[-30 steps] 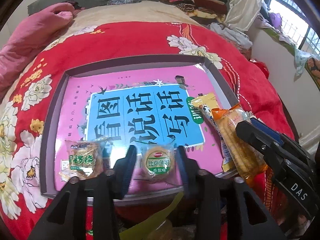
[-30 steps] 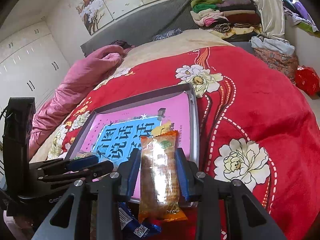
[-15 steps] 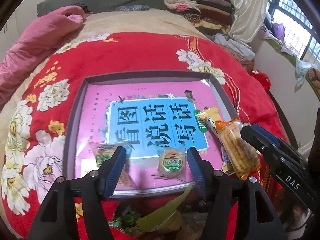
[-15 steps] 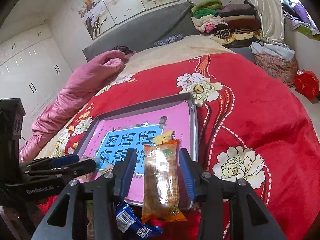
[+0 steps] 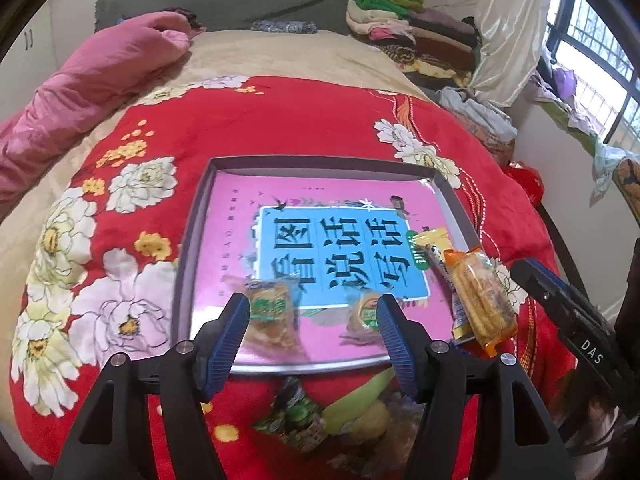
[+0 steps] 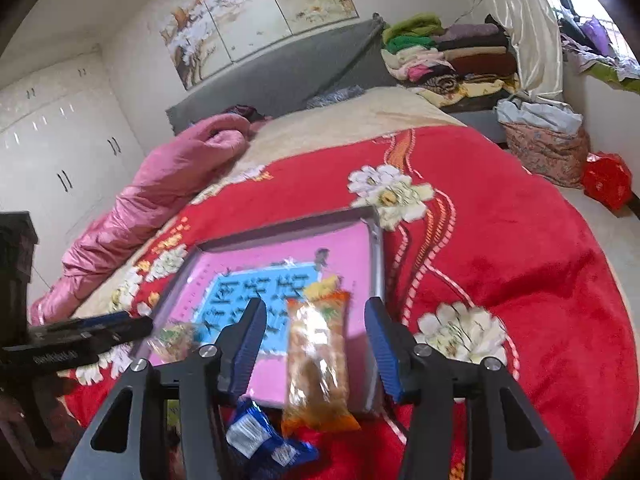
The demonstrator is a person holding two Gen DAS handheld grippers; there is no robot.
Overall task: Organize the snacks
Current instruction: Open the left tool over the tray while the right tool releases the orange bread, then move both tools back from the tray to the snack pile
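A shallow grey tray (image 5: 200,216) with a pink and blue printed bottom lies on the red flowered blanket. Two small round cake packets (image 5: 272,312) (image 5: 362,314) lie near its front edge. A long orange snack packet (image 5: 480,296) lies over the tray's front right corner, next to a thin yellow packet (image 5: 430,240). My left gripper (image 5: 314,316) is open and empty, just above the tray's front edge. My right gripper (image 6: 316,332) is open, with the long orange packet (image 6: 316,356) lying loose between its fingers. The tray also shows in the right wrist view (image 6: 376,240).
A blue packet (image 6: 260,436) lies on the blanket before the tray. Green and yellow packets (image 5: 320,412) lie in a heap below the left gripper. A pink quilt (image 5: 92,76) is far left. Folded clothes (image 5: 404,20) are stacked far right.
Both grippers opened and drew back from the tray. The left one let go of the round cake packet; the right one let go of the long orange packet.
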